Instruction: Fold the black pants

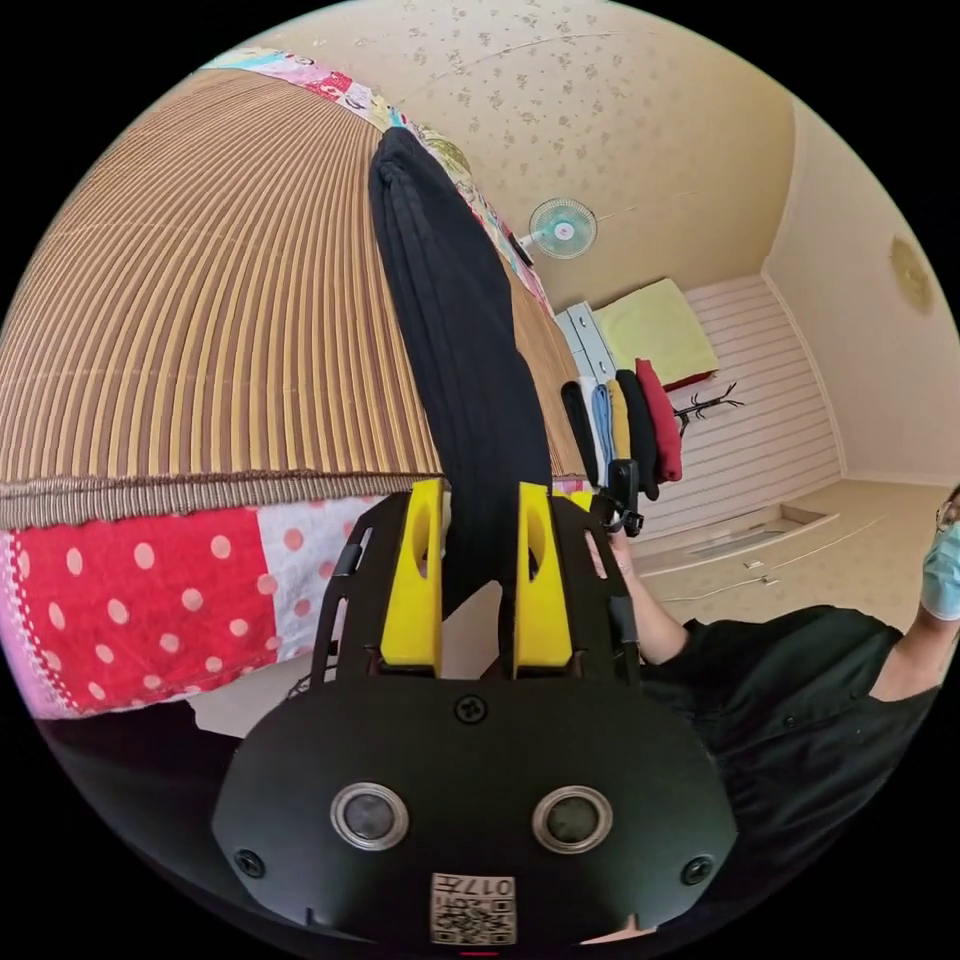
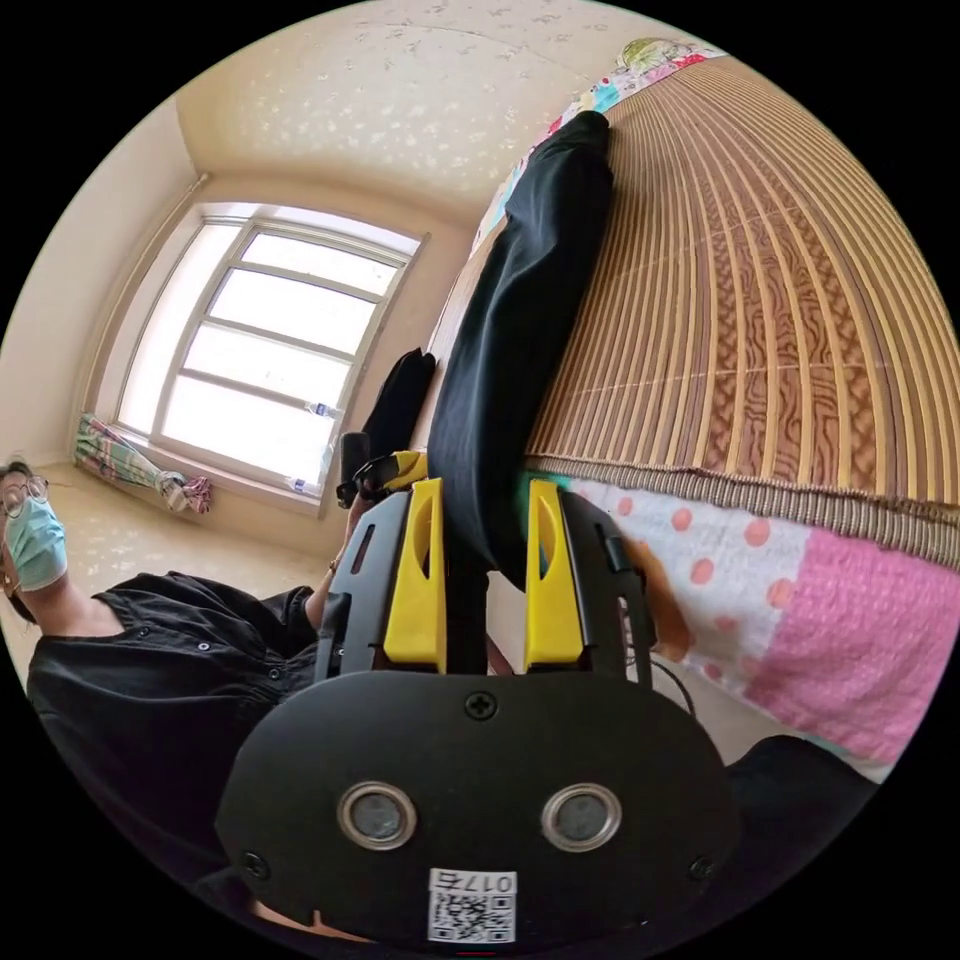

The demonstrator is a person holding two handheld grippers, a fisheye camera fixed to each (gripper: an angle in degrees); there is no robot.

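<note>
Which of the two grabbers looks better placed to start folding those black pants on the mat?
Roughly even, perhaps the left gripper: the black pants run down between its jaws at the mat's edge. The right gripper straddles them likewise.
</note>
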